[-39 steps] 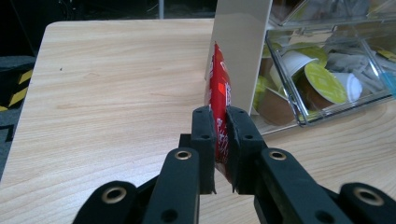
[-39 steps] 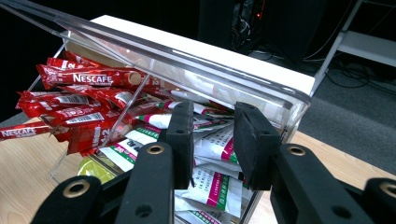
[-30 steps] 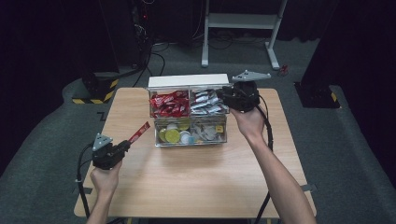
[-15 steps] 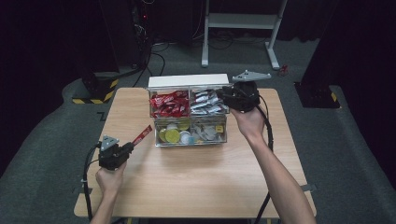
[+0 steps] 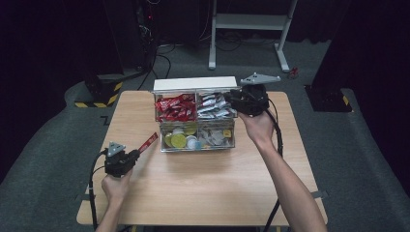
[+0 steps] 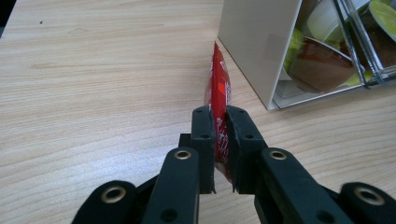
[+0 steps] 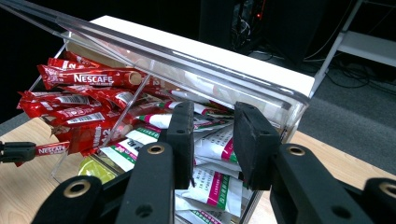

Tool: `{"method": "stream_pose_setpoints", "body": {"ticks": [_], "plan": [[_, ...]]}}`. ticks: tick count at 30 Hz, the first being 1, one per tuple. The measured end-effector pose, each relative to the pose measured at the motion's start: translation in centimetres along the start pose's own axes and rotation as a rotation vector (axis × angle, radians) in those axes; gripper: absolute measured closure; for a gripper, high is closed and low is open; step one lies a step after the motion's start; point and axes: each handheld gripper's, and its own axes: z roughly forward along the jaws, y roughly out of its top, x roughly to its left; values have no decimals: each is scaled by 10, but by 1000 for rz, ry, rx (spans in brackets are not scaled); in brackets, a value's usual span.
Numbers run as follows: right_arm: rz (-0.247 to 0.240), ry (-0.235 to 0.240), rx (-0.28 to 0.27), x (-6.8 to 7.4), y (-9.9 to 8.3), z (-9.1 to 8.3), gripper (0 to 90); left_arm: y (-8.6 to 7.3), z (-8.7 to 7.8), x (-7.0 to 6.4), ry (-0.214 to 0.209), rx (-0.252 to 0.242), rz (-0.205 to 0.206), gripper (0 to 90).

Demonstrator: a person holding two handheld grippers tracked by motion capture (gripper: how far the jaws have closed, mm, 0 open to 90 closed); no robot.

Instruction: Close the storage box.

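Note:
A clear organiser box (image 5: 196, 119) stands at the table's middle-back, its clear lid (image 7: 140, 51) tilted up. Red Nescafe sachets (image 7: 84, 79) fill its back left compartment and white-green sachets (image 7: 210, 186) the back right. My left gripper (image 5: 137, 154) (image 6: 219, 112) is shut on one red sachet (image 5: 149, 141) (image 6: 218, 84), held on edge just off the box's front left corner. At the box's back right corner my right gripper (image 5: 231, 99) (image 7: 212, 112) has its jaws apart, tips up against the lid's raised edge, with nothing clamped between them.
The box's front compartments hold coffee pods (image 5: 179, 140) and small packets (image 5: 215, 137). Its white side wall (image 6: 252, 42) is close in front of the left gripper. Bare wooden table (image 5: 203, 188) stretches toward me. Cables (image 5: 279, 140) trail from both grippers.
My left gripper has drifted slightly nearer to me and to the right, still holding the red sachet. The right gripper has stayed at the lid.

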Motion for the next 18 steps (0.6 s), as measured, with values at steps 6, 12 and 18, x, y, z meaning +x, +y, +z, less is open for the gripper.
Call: {"method": "stream_pose_setpoints", "body": {"ticks": [6, 12, 18], "plan": [[0, 2, 2, 0, 0, 0, 686, -5, 6, 1, 5, 18, -14, 818], [-3, 1, 2, 0, 0, 0, 686, -8, 9, 4, 2, 26, -28, 816], [-2, 1, 1, 0, 0, -1, 685, -13, 12, 4, 2, 46, -31, 813]]}}
